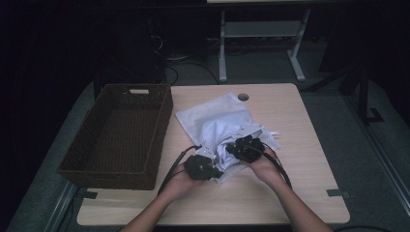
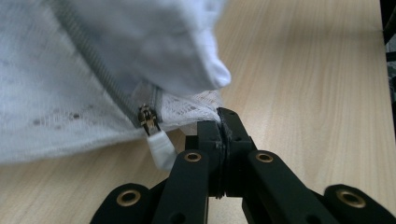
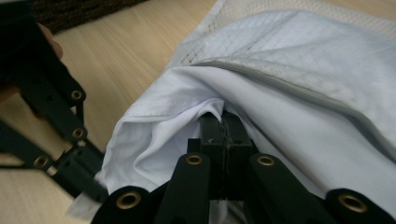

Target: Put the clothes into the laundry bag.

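- The table (image 1: 300, 145) has a pale wood-grain top with rounded corners; it fills the middle of the high view, and a round cable hole (image 1: 243, 96) sits near its far edge.
- Two small dark tabs lie at the near corners of the top, one at lower left (image 1: 86, 195) and one at lower right (image 1: 338, 193).
- The floor around the table is grey-green, and the room beyond is very dark.
- At the top centre of the high view stands the white metal frame (image 1: 261, 34) of another desk, with cables (image 1: 193, 67) on the floor just left of it.
- A dark brown woven basket (image 1: 96, 164) sits on the left part of the table, with a cut-out handle in its far wall.
- The white mesh bag (image 1: 217, 121) lies crumpled in the middle of the table, just right of the basket, its near end bunched up between the two tools.
- In the left gripper view the bag's grey zip runs down to a metal slider (image 2: 147, 119) with a white pull tab, left of centre.
- The left gripper (image 1: 209, 162) is clamped tight on the lacy mesh edge of the bag, just right of the slider.
- The right gripper (image 1: 240, 147) is closed on a fold of white cloth at the bag's opening.
- In the right gripper view the other tool's black links show at lower left.
- No brand, label or readable writing can be made out.
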`<act>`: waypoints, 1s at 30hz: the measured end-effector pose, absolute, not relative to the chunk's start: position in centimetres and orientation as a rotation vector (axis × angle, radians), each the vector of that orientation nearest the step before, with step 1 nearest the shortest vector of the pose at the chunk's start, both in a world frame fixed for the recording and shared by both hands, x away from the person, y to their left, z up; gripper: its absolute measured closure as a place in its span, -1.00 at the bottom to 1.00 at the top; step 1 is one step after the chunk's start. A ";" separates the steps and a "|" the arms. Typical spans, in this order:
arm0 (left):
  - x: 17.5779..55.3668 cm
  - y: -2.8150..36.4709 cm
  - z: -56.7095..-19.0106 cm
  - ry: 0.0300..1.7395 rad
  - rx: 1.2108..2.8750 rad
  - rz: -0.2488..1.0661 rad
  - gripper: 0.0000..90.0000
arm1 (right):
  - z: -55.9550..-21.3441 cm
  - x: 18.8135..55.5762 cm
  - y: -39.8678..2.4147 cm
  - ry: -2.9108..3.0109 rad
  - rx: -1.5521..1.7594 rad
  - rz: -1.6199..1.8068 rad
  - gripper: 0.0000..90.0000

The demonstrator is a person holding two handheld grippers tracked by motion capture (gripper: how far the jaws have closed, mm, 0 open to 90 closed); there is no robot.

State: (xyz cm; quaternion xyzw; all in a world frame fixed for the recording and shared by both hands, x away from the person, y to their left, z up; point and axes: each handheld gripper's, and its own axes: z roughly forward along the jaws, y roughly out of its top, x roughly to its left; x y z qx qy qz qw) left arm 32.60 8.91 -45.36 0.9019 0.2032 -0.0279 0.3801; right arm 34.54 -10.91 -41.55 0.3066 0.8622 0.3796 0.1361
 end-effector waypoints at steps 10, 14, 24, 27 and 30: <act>32.8 9.1 -45.4 0.519 2.298 -0.086 0.98 | -43.6 36.7 -8.2 2.526 0.913 1.013 0.99; 32.8 9.1 -45.4 0.512 2.297 -0.090 0.98 | -44.4 37.3 -7.4 2.525 0.920 0.954 1.00; 32.6 9.1 -45.3 0.489 2.296 -0.095 0.98 | -45.4 38.7 -6.8 2.504 0.973 0.903 1.00; 32.7 9.2 -45.4 0.495 2.294 -0.094 0.98 | -45.5 38.8 -6.9 2.501 0.984 0.915 0.99; 32.7 9.2 -45.4 0.508 2.311 -0.078 0.98 | -45.3 38.5 -7.2 2.508 0.983 0.953 0.96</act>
